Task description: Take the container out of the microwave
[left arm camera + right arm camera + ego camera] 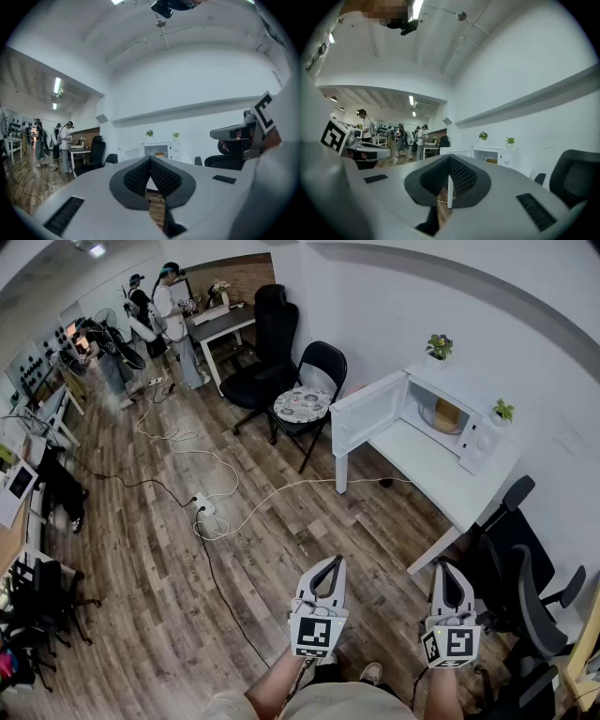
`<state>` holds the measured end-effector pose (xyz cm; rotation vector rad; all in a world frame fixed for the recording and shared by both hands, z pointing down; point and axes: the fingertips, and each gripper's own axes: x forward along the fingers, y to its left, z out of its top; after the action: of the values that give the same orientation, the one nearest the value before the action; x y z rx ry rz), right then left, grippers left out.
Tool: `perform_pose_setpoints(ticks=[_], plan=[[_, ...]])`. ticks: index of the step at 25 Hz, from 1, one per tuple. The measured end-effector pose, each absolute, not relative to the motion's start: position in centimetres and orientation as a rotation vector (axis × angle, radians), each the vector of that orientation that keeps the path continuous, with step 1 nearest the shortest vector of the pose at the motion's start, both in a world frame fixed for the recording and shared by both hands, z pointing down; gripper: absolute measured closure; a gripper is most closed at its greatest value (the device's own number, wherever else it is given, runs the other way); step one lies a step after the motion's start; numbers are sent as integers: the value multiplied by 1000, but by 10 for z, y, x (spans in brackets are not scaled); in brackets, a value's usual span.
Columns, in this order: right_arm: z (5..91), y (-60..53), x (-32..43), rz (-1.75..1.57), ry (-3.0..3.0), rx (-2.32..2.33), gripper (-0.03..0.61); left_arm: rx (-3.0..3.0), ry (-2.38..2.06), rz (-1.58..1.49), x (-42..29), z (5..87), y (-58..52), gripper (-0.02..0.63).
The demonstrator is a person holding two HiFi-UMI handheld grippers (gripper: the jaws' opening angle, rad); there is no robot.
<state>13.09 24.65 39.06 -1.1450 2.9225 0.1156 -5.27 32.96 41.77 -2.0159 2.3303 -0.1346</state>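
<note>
We log the floor (141, 549) as wood-grain plank, brown and grey, with a low sheen. The table (412, 460) reads as smooth matt white. The microwave (466, 390) has a smooth white shell, slightly glossy. The container (447, 415) inside looks tan and matt; we cannot tell its material. The chair (323, 362) has a thin black frame and carries a patterned cloth cushion (302, 403). The left gripper (150, 159) and right gripper (449, 158) have matt pale-grey shells that look like plastic. Their pads (138, 178) are black with a fine, rough grid texture.
</note>
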Motion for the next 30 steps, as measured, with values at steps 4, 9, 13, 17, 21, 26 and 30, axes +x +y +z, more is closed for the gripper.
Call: perform_pose_setpoints(ticks=[4,9,13,17,21,26,30], plan=[[389,264,168,151,2942,-1122,565,-1994,2403,-1,-6,414,335,606],[392,271,201,96,2945,-1077,565,-1964,2443,-15,29,411,349,606],[389,267,223,97,2916,-1038,564,-1898,2451,-51,46,405,361,606],[391,261,241,90,2909,-1034,565,-1808,2466,-73,53,398,366,606],[392,258,254,89,2909,-1026,563,-1796,2454,-66,65,389,366,606],[392,255,273,82,2895,-1062,561,-1800,2420,-71,83,380,363,606],[392,255,282,75,2887,-1081,561,-1825,2408,-86,92,385,362,606]])
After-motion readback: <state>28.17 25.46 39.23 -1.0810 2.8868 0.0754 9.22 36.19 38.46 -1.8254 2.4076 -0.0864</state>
